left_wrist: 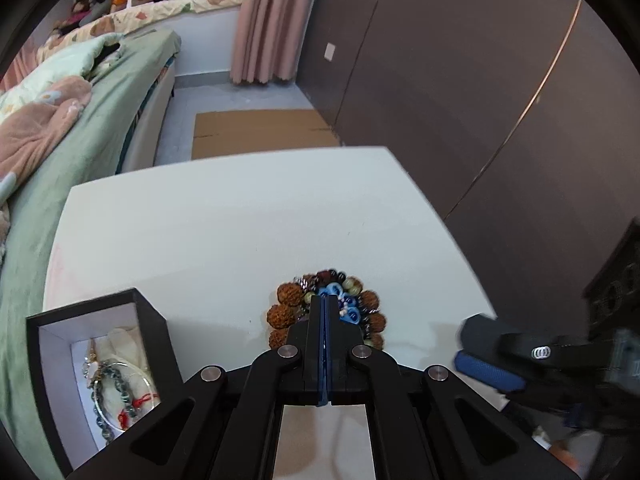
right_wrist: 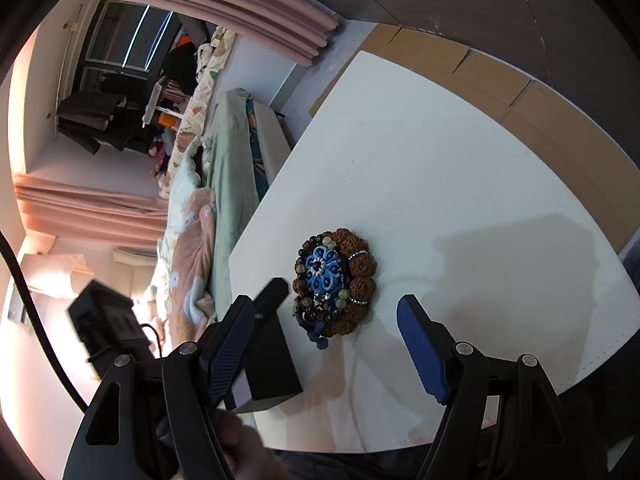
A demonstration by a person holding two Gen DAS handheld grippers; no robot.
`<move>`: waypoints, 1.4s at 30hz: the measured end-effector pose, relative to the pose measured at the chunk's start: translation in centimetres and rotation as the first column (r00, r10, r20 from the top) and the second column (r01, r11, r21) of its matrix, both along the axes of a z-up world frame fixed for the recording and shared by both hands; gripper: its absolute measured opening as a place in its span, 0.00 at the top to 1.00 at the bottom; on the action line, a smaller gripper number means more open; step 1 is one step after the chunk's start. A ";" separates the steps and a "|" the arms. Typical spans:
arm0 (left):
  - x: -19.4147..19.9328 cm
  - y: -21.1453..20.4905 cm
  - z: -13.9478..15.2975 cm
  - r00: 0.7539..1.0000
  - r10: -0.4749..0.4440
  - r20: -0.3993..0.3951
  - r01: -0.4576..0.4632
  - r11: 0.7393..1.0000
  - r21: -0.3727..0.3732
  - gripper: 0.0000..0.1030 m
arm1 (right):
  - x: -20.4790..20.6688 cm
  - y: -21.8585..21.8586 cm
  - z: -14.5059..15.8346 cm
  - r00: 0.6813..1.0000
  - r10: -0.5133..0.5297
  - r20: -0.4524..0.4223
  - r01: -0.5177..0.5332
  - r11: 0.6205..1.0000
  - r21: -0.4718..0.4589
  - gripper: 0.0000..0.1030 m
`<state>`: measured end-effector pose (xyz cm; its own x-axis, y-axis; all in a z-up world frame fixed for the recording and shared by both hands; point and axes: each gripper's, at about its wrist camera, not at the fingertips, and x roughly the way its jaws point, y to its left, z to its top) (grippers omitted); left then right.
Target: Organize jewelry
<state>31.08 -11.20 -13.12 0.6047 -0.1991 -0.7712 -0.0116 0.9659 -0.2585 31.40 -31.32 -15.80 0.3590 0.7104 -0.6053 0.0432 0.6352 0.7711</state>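
Note:
A pile of jewelry lies on the white table (left_wrist: 224, 216): a brown seed-bead bracelet (left_wrist: 285, 313) ringing a blue beaded flower piece (left_wrist: 347, 312). In the right wrist view the pile (right_wrist: 334, 280) lies just ahead of the fingers. My left gripper (left_wrist: 325, 300) is shut and empty, its tips just above the near side of the pile. My right gripper (right_wrist: 326, 322) is open and empty, hovering near the table's edge; it shows blurred in the left wrist view (left_wrist: 486, 350). A black jewelry box (left_wrist: 100, 368) at the left holds a green bead bracelet (left_wrist: 114, 396).
A bed with green and pink bedding (left_wrist: 80, 128) runs along the table's left side. Flat cardboard (left_wrist: 260, 132) lies on the floor beyond the table. A dark wardrobe wall (left_wrist: 460, 80) stands to the right. The black box also shows in the right wrist view (right_wrist: 272, 364).

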 end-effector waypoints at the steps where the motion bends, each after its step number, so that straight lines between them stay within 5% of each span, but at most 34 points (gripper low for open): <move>1: 0.1 0.1 0.3 1.000 -0.001 0.006 0.001 1.000 -0.006 1.00 | 0.0 0.1 0.0 1.000 0.001 0.000 -0.001 1.000 -0.003 0.28; 9: 1.6 0.8 -0.4 0.997 0.007 -0.078 -0.009 0.999 -0.034 0.98 | -0.3 0.4 0.0 1.000 -0.008 -0.005 0.008 1.000 -0.008 0.28; 13: 1.9 0.6 -1.1 0.996 0.006 -0.086 -0.009 0.999 -0.038 0.58 | -0.2 0.4 0.0 1.000 -0.010 -0.006 0.010 1.000 -0.016 0.28; 14: 1.8 0.5 -1.1 0.997 0.006 -0.078 -0.008 0.999 -0.032 0.56 | -0.2 0.4 0.0 1.000 -0.010 -0.006 0.010 1.000 -0.016 0.28; 21: 1.5 -0.7 -1.8 0.999 -0.007 -0.039 0.009 0.998 0.060 0.57 | -0.2 0.3 0.0 1.000 -0.014 -0.008 0.014 1.000 -0.005 0.28; 28: 1.7 -1.9 -3.2 0.998 -0.028 -0.057 0.038 0.984 0.173 0.84 | -0.1 0.2 -0.1 1.000 -0.007 -0.006 0.007 1.000 -0.001 0.28; 42: -0.6 1.4 2.0 0.999 -0.004 0.035 0.002 0.998 0.060 0.90 | 0.0 1.7 0.3 1.000 0.018 0.024 -0.017 0.999 -0.035 0.28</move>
